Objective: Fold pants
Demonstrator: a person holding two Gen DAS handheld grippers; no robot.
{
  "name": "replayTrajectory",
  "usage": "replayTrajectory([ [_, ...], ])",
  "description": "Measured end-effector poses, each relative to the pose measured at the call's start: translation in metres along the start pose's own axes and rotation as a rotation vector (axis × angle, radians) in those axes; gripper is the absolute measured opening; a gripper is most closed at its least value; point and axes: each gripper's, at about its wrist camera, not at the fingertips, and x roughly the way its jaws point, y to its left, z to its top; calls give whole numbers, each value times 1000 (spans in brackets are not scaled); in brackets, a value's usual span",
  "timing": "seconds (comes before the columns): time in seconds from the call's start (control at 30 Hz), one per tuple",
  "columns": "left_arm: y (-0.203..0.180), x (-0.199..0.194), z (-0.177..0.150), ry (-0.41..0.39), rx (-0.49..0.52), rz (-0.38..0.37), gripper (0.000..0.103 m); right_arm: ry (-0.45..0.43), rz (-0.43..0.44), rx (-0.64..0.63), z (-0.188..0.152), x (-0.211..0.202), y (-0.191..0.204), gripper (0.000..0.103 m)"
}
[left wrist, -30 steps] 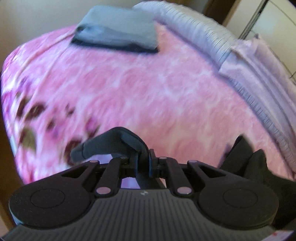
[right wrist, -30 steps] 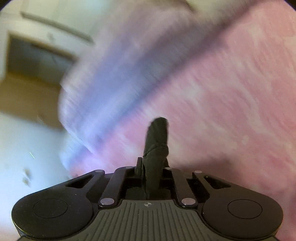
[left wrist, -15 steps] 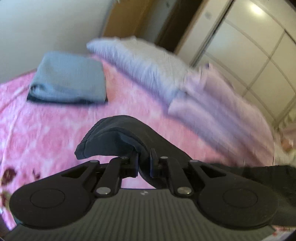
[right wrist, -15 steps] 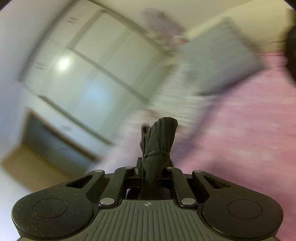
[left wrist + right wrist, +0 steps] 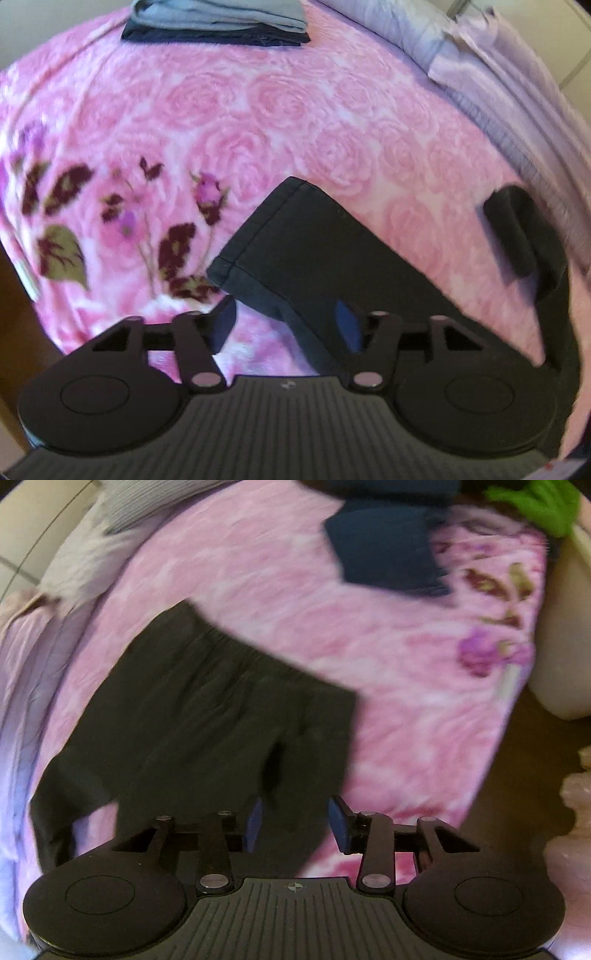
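Note:
The black pants (image 5: pixel 317 258) lie on the pink rose blanket (image 5: pixel 258 110), one hemmed leg end pointing up-left. My left gripper (image 5: pixel 286 325) hangs just over that leg; its jaws are opening and the cloth lies between them, loose of the pads. A curled black part of the pants (image 5: pixel 517 236) lies at the right. In the right wrist view the gathered waistband end of the pants (image 5: pixel 207 709) lies flat. My right gripper (image 5: pixel 297 823) is above it, jaws opening, with the fabric under the gap and not pinched. A dark blue cloth end (image 5: pixel 384 554) shows at the top.
A folded stack of grey-blue and dark garments (image 5: pixel 218 18) sits at the far side of the bed. Lilac and grey bedding (image 5: pixel 517 92) runs along one edge. A green-gloved hand (image 5: pixel 535 502) is at the top right. The bed edge and dark floor (image 5: pixel 509 775) lie to the right.
Both grippers were shut on raised black fabric. Their jaws now stand apart, the pants lie on the blanket, and both views have swung down toward the bed.

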Motion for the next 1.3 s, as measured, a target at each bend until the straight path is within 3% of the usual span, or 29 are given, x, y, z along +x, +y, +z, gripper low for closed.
replayTrajectory([
  [0.23, 34, 37, 0, 19, -246, -55, 59, 47, 27, -65, -30, 14, 24, 39],
  [0.27, 37, 43, -1, 24, -279, -74, 53, 51, 22, -70, -32, 17, 25, 39],
  [0.37, 40, 52, -2, 24, -326, -105, 15, 60, 7, -87, -36, 21, 29, 39],
  [0.43, 35, 43, 1, -22, -274, -115, 11, 62, 8, -97, -38, 22, 32, 39],
  [0.53, 26, 8, 3, -181, -126, -134, 11, 61, 16, -150, -40, 21, 39, 39],
  [0.57, 24, 4, 3, -192, -74, -109, 12, 60, 15, -172, -41, 21, 40, 39],
  [0.6, 22, 6, 1, -176, -25, -56, 16, 59, 11, -195, -42, 22, 42, 39],
  [0.67, 24, 27, -4, -54, 20, 70, 23, 67, 1, -229, -43, 28, 44, 39],
  [0.73, 34, 36, -7, 12, -16, 166, 34, 79, 0, -244, -42, 34, 44, 39],
  [0.8, 43, 22, -7, -40, -100, 177, 37, 84, 8, -250, -38, 38, 44, 39],
  [0.9, 46, -1, -1, -95, -162, 267, 41, 79, 16, -251, -26, 46, 44, 39],
  [0.93, 42, -8, 4, -103, -175, 253, 41, 78, 15, -242, -21, 49, 44, 39],
  [1.0, 17, -12, 10, -122, -143, 202, 45, 79, 21, -214, -11, 56, 44, 39],
  [1.07, -33, -2, 10, -117, -17, 153, 56, 87, 30, -192, -2, 66, 46, 39],
  [1.17, -127, 25, -4, -101, 206, 29, 58, 114, 38, -172, 14, 79, 53, 39],
  [1.3, -239, 76, -26, -53, 327, -139, 58, 101, 50, -196, 40, 82, 62, 39],
])
